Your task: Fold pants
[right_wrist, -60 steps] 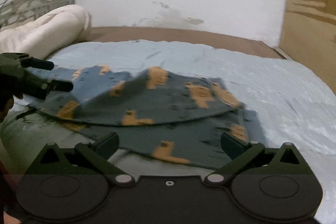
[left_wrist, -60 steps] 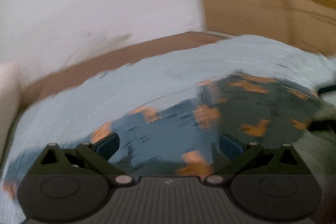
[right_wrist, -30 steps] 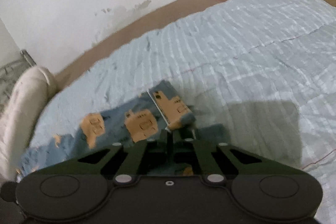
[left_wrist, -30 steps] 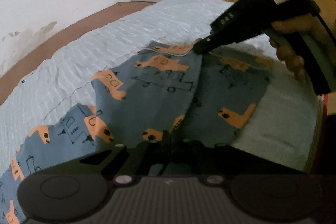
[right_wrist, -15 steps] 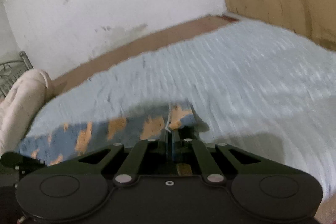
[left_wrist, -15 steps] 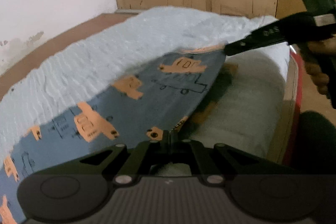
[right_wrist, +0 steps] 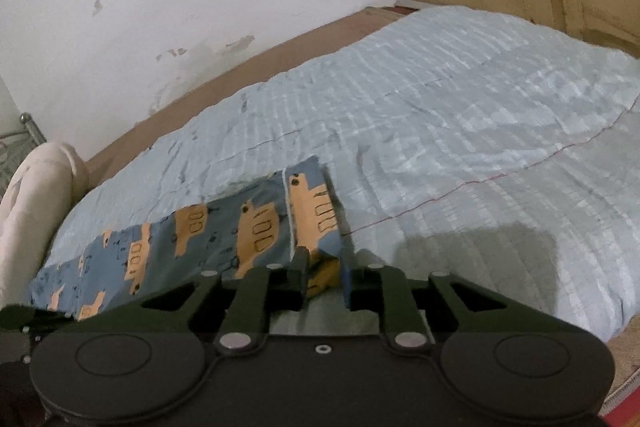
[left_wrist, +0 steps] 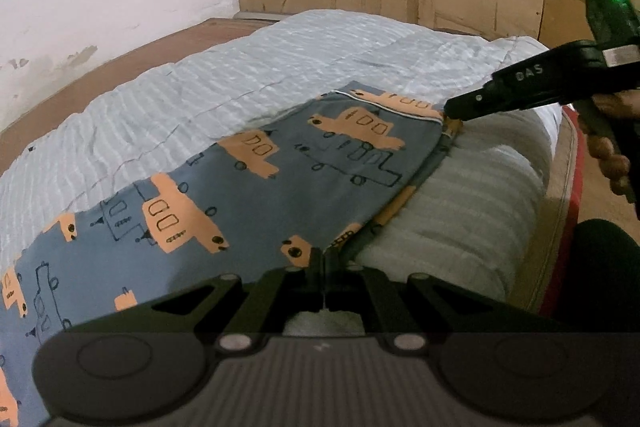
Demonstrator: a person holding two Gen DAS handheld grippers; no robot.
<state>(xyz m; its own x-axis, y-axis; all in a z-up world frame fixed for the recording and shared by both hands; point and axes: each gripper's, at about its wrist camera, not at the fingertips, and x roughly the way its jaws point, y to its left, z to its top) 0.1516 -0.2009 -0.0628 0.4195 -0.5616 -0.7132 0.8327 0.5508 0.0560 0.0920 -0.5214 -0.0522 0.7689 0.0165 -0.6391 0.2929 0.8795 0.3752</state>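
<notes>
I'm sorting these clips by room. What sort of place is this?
Most likely a bedroom: a bed with a pale blue quilt, a cream pillow by a metal bedstead, and printed pants spread on it.

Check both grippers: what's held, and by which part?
Left gripper is shut on the pants at their near edge. Right gripper has just been opening; the hem corner sits between its jaws, released.

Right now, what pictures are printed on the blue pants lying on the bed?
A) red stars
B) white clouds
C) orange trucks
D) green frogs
C: the blue pants are covered with orange truck shapes with little black wheels and windows, spread over the pale blue bedcover.
</notes>
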